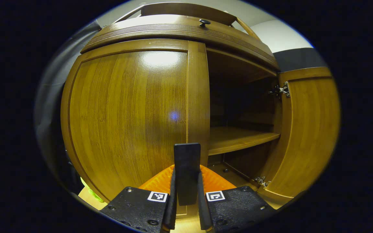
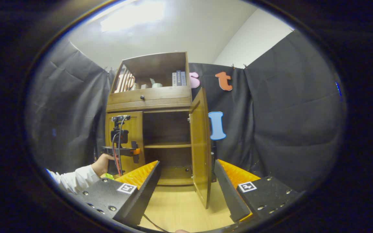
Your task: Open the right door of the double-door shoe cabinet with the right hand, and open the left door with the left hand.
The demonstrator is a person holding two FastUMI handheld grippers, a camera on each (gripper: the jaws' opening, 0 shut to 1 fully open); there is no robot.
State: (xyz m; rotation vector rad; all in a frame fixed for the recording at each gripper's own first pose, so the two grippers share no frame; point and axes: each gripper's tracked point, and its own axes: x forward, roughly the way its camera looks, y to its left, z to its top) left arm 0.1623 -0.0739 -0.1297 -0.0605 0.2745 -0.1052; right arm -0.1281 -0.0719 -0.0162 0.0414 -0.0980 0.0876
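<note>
The wooden shoe cabinet (image 1: pixel 180 30) is close in the left gripper view. Its left door (image 1: pixel 125 113) looks closed, with a dark upright handle (image 1: pixel 186 155) at its inner edge. My left gripper (image 1: pixel 186 173) is shut on that handle, one finger on each side. The right door (image 1: pixel 309 129) stands swung open, showing a shelf (image 1: pixel 238 139) inside. From farther back, the right gripper view has the open right door (image 2: pixel 201 145) edge-on and the left gripper (image 2: pixel 135 152) at the left door (image 2: pixel 134 126). My right gripper (image 2: pixel 186 163) is open and holds nothing, well short of the cabinet.
A hand (image 2: pixel 100 163) in a white sleeve (image 2: pixel 73 179) holds the left gripper. A drawer with a round knob (image 2: pixel 142 97) sits above the doors, with books and small items (image 2: pixel 180 78) on the top shelf. Light wooden floor (image 2: pixel 180 207) lies before the cabinet; black cloth walls surround it.
</note>
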